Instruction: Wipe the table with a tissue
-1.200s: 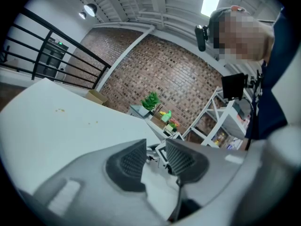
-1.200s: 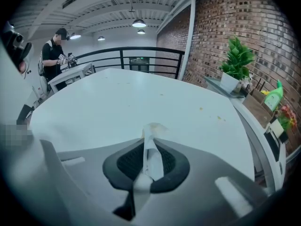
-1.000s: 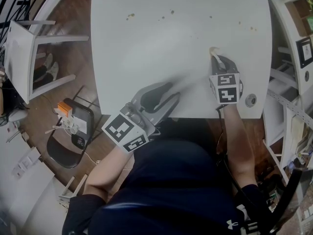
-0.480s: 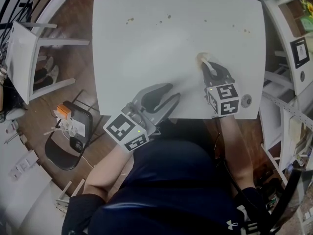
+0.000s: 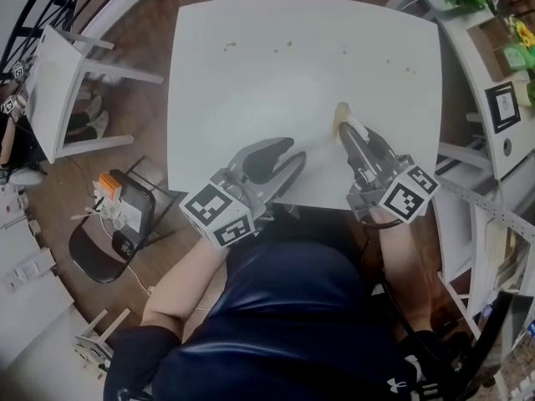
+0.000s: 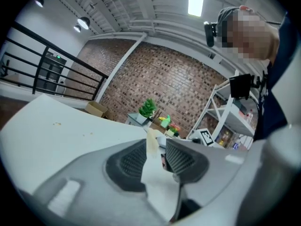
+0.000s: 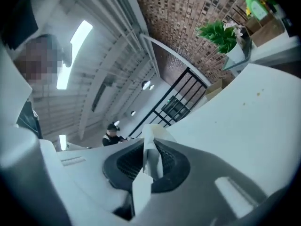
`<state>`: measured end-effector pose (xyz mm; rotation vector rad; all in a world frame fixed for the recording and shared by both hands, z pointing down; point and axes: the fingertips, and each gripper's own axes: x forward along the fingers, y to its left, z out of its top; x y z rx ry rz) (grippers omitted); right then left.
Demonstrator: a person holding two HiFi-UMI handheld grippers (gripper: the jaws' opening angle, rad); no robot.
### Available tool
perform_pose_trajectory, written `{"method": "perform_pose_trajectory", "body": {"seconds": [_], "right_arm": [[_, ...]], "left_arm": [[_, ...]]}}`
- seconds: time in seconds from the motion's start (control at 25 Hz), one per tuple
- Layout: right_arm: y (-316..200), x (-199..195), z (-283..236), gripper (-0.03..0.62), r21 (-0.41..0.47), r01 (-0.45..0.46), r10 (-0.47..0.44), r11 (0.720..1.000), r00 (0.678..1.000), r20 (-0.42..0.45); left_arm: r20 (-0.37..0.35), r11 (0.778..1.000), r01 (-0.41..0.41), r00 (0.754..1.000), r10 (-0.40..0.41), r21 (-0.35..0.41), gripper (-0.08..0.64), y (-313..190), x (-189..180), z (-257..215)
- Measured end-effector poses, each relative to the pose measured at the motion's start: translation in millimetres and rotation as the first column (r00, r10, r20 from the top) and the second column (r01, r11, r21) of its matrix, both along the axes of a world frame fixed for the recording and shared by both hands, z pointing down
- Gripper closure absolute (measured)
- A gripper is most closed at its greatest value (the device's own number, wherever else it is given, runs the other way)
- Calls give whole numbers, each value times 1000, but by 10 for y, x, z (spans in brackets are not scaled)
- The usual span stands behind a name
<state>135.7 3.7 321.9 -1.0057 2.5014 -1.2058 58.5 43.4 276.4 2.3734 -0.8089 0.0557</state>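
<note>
Two grippers are held over the near part of one white table (image 5: 234, 107). On the left, the left gripper (image 5: 286, 157) is seen with its jaws parted about halfway, and nothing is pressed between the pads. A pale strip shows in the gap in its own view, but what it is cannot be told. On the right, the right gripper (image 5: 345, 134) is closed fully on one tissue (image 5: 341, 117). The yellowish tip of the tissue sticks out over the table's right half, and the rest is mostly hidden by the jaws. About six crumbs (image 5: 230, 47) are counted along the far edge, too small to be identified.
</note>
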Motion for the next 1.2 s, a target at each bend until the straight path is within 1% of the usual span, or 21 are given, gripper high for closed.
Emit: {"method": "perform_pose_trajectory", "body": {"seconds": [0.12, 0.24, 0.32, 0.4, 0.48, 0.52, 0.56, 0.6, 0.64, 0.68, 0.76, 0.8, 0.84, 0.96, 1.04, 1.12, 1.2], "right_arm": [[167, -90, -318, 580, 45, 67, -73, 997, 987, 145], [342, -254, -677, 580, 115, 150, -176, 982, 947, 270], [478, -389, -907, 580, 165, 199, -243, 966, 915, 322], [640, -553, -1093, 580, 208, 244, -304, 947, 889, 342], [873, -783, -1250, 580, 245, 291, -364, 925, 864, 348], [1020, -930, -1324, 580, 261, 314, -393, 913, 849, 353], [1173, -1085, -1393, 580, 275, 336, -420, 901, 834, 358], [1305, -1225, -1445, 580, 283, 354, -441, 891, 821, 363], [1391, -1329, -1476, 580, 283, 365, -452, 887, 813, 367], [1430, -1396, -1489, 580, 275, 368, -451, 888, 813, 369], [1480, -1499, -1493, 568, 254, 351, -426, 901, 825, 371], [1549, -1576, -1498, 532, 245, 338, -410, 909, 834, 369], [1653, -1678, -1503, 513, 239, 326, -395, 915, 844, 363], [1946, -1981, -1488, 505, 219, 279, -340, 935, 882, 327], [2018, -2070, -1440, 505, 192, 220, -271, 956, 912, 307], [2047, -2082, -1390, 507, 165, 145, -187, 976, 942, 280], [2065, -2048, -1372, 527, 156, 74, -110, 985, 966, 233]], "left_arm": [[-23, 1000, 7, 1000, -7, 25, 414, 65, 73, -190], [-59, 999, -10, 998, 12, 44, 365, 147, 78, -443], [-96, 998, -33, 995, 38, 59, 326, 215, 29, -595], [-137, 994, -75, 987, 85, 79, 287, 324, -32, -731], [-183, 983, -147, 969, 166, 110, 259, 541, -137, -857], [-213, 973, -190, 953, 215, 131, 258, 695, -226, -920], [-248, 961, -231, 932, 264, 154, 259, 864, -335, -985], [-282, 948, -264, 909, 306, 178, 279, 1020, -446, -1049], [-311, 938, -284, 889, 336, 199, 331, 1135, -541, -1104], [-331, 933, -289, 877, 348, 215, 378, 1201, -620, -1144], [-352, 937, -266, 875, 333, 225, 451, 1257, -796, -1169], [-363, 943, -249, 876, 316, 221, 487, 1303, -921, -1167], [-380, 949, -232, 875, 300, 216, 514, 1377, -1067, -1168], [-428, 959, -194, 863, 268, 208, 532, 1600, -1485, -1197], [-440, 964, -170, 864, 245, 202, 535, 1655, -1676, -1208], [-432, 971, -135, 877, 210, 197, 537, 1676, -1826, -1203], [-410, 976, -92, 896, 168, 200, 537, 1692, -1937, -1197]]}}
